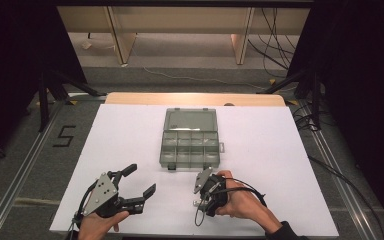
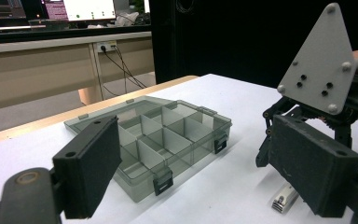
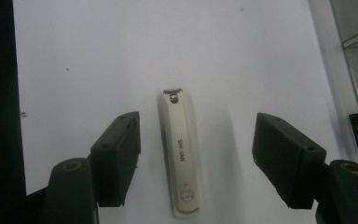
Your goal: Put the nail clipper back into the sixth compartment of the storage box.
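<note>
A white nail clipper (image 3: 181, 154) lies flat on the white table sheet (image 1: 125, 130), directly between the jaws of my right gripper (image 3: 198, 128). That gripper points down at it with its pads standing apart on either side, not touching it. In the high view the right gripper (image 1: 201, 199) is at the front centre, just below a clear grey compartment box (image 1: 190, 145) whose lid lies open at the back. My left gripper (image 1: 141, 179) rests at the front left, wide open and holding nothing. From the left gripper view, the box (image 2: 163, 140) and the clipper (image 2: 284, 199) lie ahead.
The box's latches (image 2: 162, 182) face the front edge. The sheet reaches to a wooden table edge (image 1: 195, 98) at the back. Black stand legs (image 1: 55, 90) and cables (image 1: 310, 120) flank the table on the floor, where a "5" mark (image 1: 64, 135) lies.
</note>
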Demonstrator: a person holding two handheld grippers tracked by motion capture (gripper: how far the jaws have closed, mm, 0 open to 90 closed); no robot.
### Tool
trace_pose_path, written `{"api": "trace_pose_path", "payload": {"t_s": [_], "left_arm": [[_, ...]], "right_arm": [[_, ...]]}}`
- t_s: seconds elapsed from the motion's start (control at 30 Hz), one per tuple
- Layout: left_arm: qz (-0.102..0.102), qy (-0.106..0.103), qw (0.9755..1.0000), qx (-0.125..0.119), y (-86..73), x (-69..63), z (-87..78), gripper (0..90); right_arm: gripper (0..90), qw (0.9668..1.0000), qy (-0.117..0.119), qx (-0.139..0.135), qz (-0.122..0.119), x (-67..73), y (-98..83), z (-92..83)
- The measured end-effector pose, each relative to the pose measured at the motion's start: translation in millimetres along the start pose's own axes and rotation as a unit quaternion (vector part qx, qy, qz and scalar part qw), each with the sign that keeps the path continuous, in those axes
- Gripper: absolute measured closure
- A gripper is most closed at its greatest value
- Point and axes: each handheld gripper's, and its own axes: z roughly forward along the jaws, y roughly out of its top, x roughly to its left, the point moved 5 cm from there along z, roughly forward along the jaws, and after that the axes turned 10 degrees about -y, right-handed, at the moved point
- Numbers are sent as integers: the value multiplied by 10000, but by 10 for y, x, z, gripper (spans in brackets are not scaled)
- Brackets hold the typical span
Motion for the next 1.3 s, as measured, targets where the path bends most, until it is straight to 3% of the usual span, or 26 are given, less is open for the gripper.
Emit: {"api": "trace_pose_path", "payload": {"t_s": [0.2,0.4,0.67,0.87,1.0,1.13,1.3], "left_arm": [[-18,11,10000,1,0,-1,3,162],[-22,6,10000,16,-4,-1,3,162],[-10,2,10000,15,-4,-2,3,162],[-7,1,10000,25,-10,-3,14,162],[-5,-7,10000,36,-13,-6,15,163],[13,-11,10000,31,-10,-9,12,163],[-5,1,10000,29,-10,-9,5,163]], "right_arm": [[394,9999,48,73,-74,-13,2,28],[512,9994,171,231,-171,-13,26,45],[605,9988,273,358,-209,-6,39,91],[696,9981,412,448,-134,-3,53,107],[753,9968,500,581,-240,-6,78,114],[767,9958,477,669,-394,0,109,122],[768,9959,428,708,-379,26,112,109]]}}
